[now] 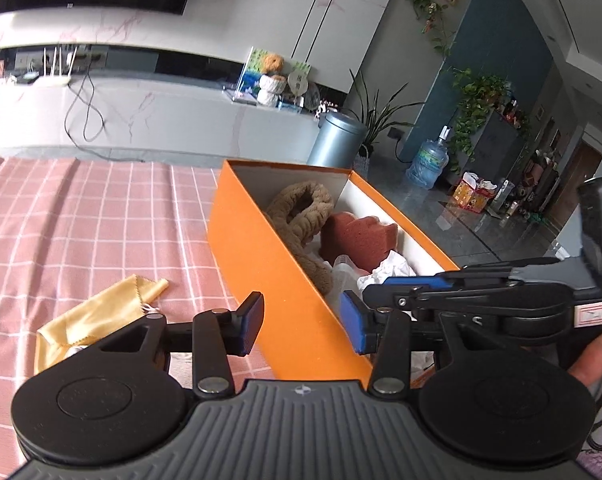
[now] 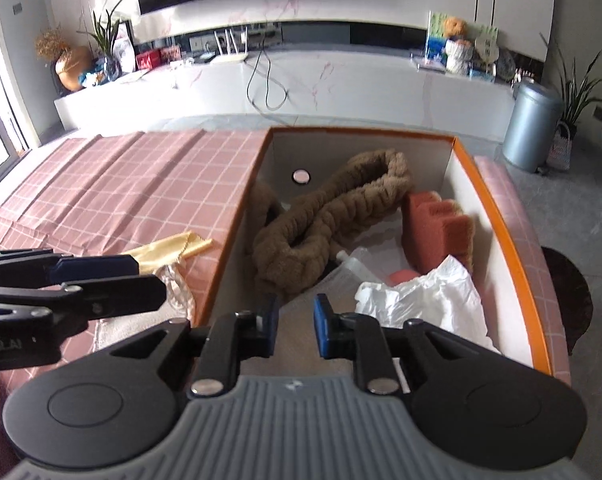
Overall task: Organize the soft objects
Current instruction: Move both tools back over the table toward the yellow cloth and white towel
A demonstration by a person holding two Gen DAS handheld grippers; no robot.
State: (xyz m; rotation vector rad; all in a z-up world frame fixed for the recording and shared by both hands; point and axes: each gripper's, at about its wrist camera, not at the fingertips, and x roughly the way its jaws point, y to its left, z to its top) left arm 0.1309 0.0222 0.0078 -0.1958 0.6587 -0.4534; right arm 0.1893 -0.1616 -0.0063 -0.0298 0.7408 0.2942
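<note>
An orange box stands on the pink checked cloth. Inside lie a brown fuzzy scarf, a red-brown sponge and a crumpled white bag. A yellow cloth lies on the table left of the box. My left gripper is open and empty, straddling the box's near left wall. My right gripper is open and empty, low inside the box's near end. Each gripper shows in the other's view.
The table wears a pink checked cloth. Clear crinkled plastic lies by the yellow cloth. Beyond the table are a white TV bench, a grey bin and potted plants.
</note>
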